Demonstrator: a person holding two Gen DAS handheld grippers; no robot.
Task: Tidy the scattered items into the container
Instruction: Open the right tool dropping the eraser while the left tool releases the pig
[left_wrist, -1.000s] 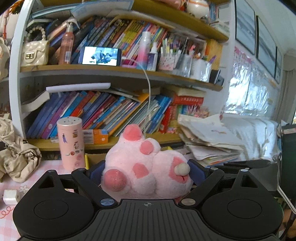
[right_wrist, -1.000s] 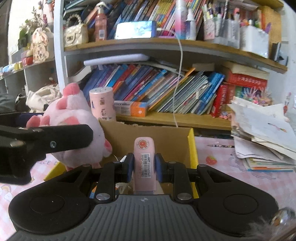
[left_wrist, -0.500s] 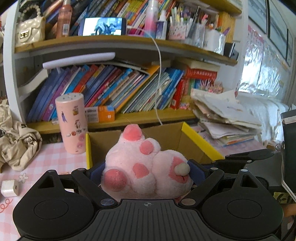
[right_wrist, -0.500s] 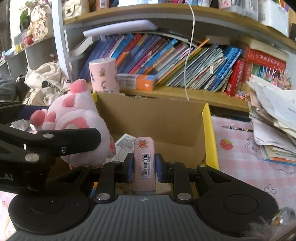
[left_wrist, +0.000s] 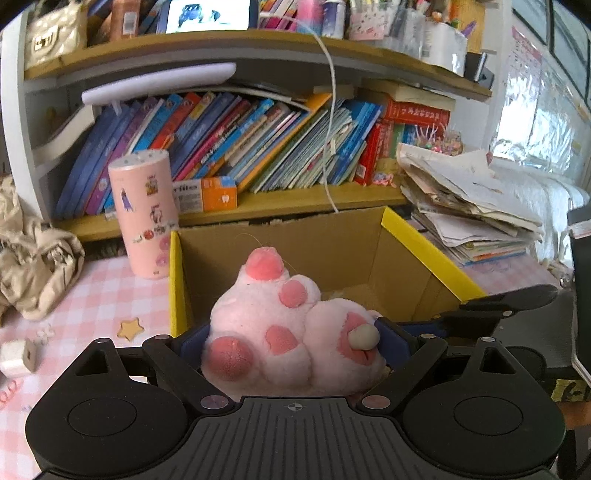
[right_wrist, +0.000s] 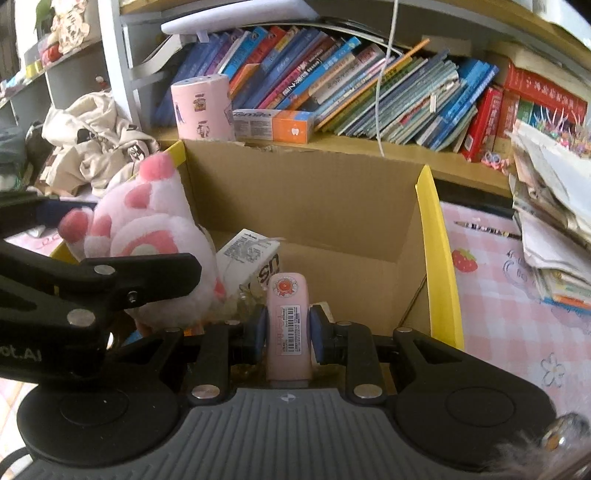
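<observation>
Plush toy: a pink paw-shaped plush toy sits pinched between the wide-set pads of the left gripper, held over the near left corner of the cardboard box, above its rim rather than inside it.
Tube: a slim pink tube with a barcode label, clamped upright between the narrow-set pads of the right gripper, poised over the middle of the box opening.
Box: open-topped, yellow tape along its side edges, standing on the pink checked tablecloth just in front of the low bookshelf; some packaging with printed labels already lies on its floor (exactly what, I cannot tell).
Surroundings: a pink cylindrical canister stands just beside the box's far left corner; a small white cube and a star shape lie loose on the cloth to the left.
Step in hand: both items are carried and positioned over the container, not yet let go.
Next move: likely lower each item past the rim, then spread the jaws; the plush wants nudging inward first, since it overhangs the left wall.
</observation>
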